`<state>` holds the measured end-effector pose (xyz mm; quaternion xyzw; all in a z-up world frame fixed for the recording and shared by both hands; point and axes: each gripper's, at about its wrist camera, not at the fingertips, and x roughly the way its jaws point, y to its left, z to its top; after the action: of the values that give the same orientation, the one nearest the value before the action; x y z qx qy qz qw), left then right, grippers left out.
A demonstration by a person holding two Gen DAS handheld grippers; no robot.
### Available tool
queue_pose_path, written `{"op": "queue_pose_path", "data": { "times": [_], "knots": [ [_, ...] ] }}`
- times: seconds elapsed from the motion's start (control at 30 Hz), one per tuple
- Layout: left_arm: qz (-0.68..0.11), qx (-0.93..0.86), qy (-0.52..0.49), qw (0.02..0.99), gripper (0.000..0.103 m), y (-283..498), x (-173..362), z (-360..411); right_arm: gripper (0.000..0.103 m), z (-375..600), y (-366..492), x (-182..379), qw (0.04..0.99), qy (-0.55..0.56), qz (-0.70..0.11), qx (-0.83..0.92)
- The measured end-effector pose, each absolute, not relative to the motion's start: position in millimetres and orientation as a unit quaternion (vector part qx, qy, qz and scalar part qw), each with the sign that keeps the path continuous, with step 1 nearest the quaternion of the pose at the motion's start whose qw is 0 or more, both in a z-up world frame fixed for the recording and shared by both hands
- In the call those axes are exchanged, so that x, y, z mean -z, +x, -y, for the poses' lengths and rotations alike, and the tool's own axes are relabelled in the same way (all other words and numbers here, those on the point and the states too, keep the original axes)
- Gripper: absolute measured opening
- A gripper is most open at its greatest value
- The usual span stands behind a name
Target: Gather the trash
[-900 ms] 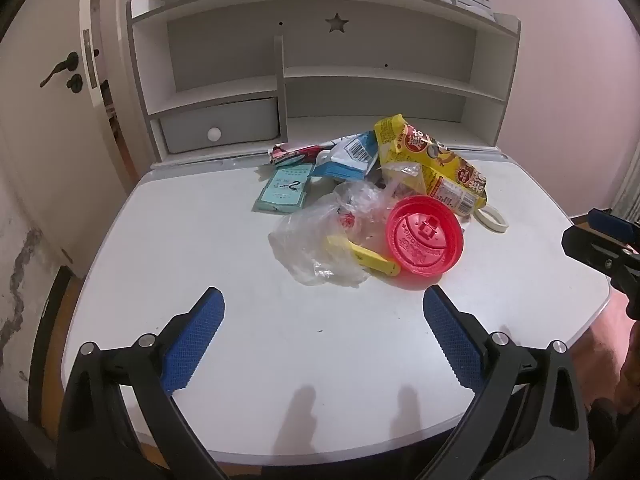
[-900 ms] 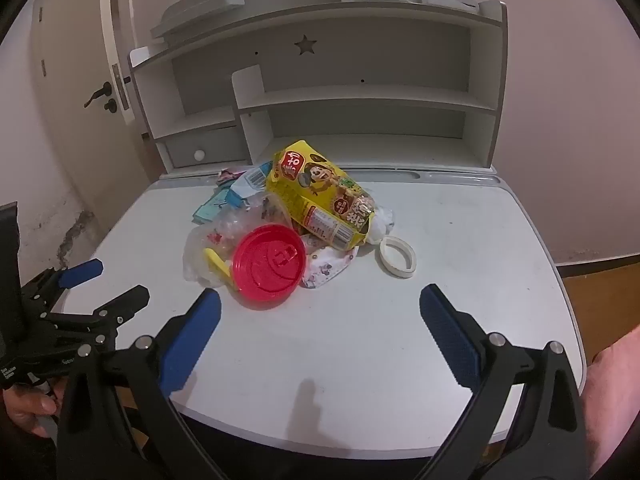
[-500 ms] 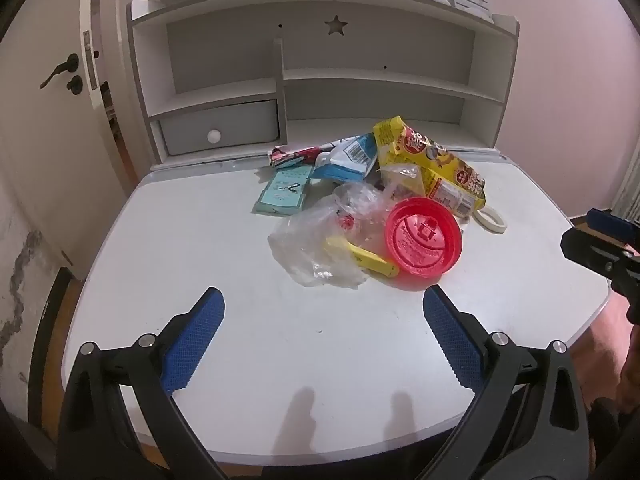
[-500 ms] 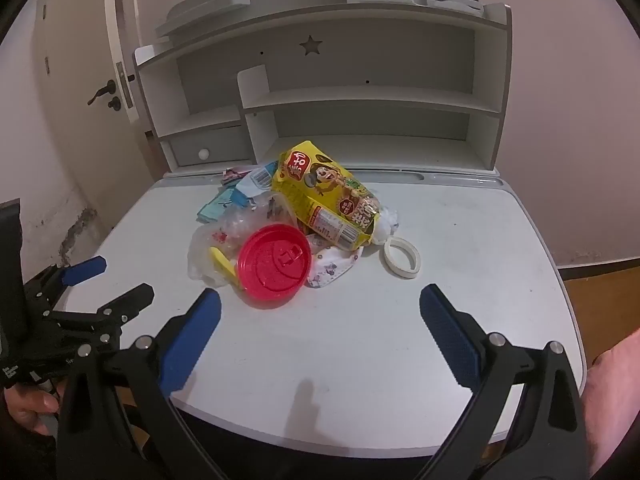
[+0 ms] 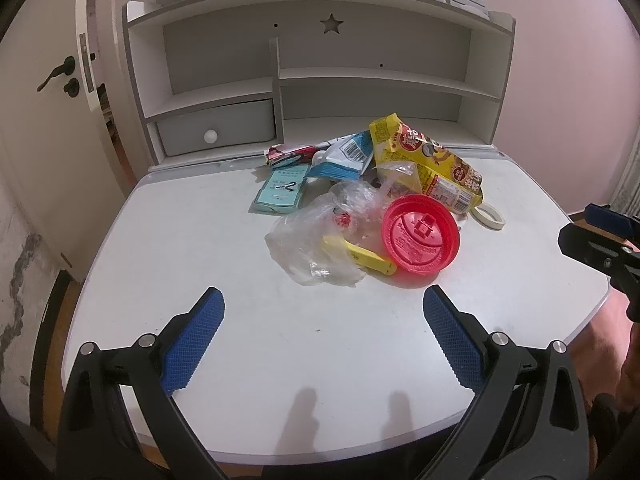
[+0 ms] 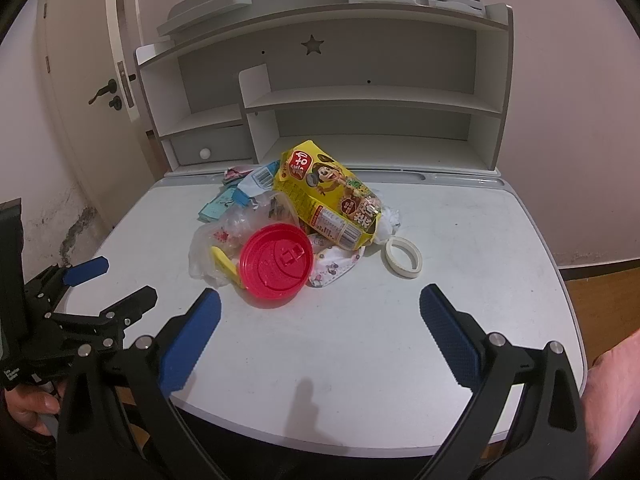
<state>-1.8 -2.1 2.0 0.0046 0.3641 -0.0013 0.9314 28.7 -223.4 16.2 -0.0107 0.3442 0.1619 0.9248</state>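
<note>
A pile of trash lies mid-desk: a red plastic lid, a clear plastic bag over a yellow strip, a yellow snack bag, a teal card, a blue-white wrapper, a patterned face mask and a tape ring. My left gripper is open and empty, short of the pile. My right gripper is open and empty, in front of the lid.
The white desk carries a shelf hutch with a small drawer behind the pile. A door stands at left. The right gripper shows at the left view's right edge; the left gripper shows at the right view's left.
Both views have drifted slightly; the pile sits a touch lower and nearer. Both grippers stay open and nothing on the desk has moved.
</note>
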Motion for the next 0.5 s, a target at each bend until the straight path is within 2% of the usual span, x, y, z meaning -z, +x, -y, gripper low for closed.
{"op": "queue_pose_path", "data": {
  "times": [0.5],
  "knots": [
    [-0.365,0.001,0.006,0.931,0.097,-2.1,-0.8,5.1,0.096,221.2,28.1,-16.1,0.925,-0.013,-0.344,-0.162]
  ]
}}
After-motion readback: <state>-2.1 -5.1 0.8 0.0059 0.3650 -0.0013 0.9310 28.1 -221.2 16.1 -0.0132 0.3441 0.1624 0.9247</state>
